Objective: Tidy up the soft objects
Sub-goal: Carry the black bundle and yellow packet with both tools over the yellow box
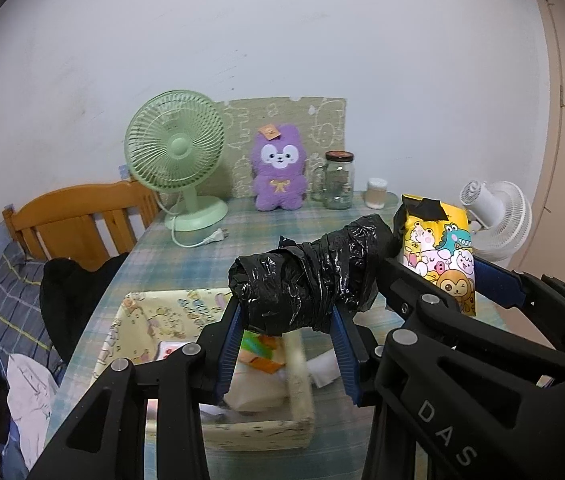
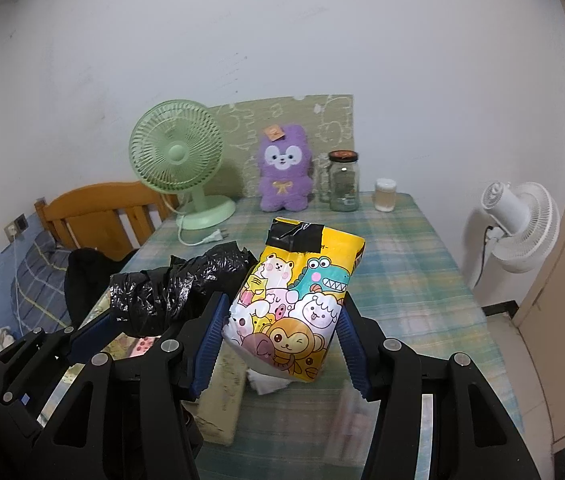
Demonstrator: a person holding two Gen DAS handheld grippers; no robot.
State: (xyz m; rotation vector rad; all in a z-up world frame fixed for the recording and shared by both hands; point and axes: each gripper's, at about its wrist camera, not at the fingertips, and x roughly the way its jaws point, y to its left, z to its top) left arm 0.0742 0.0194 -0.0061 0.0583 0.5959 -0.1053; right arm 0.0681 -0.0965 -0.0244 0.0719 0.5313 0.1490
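**Inspector:** Above the checked table, at twelve o'clock from the left gripper: black plastic roll, pinched between both blue pads, lying crosswise and clear of the cloth.

**Clerk:** Below it?

**Inspector:** At six o'clock of the roll, fabric storage box, resting on the table, with paper packs inside.

**Clerk:** Right gripper?

**Inspector:** Clamped on a yellow cartoon tissue pack, upright, held off the table, black tape across its top. At nine o'clock of it, just beside, the black roll.

**Clerk:** Back edge?

**Inspector:** At twelve o'clock, purple plush toy seated against the wall panel; green fan at its nine o'clock, glass jar at its three o'clock.
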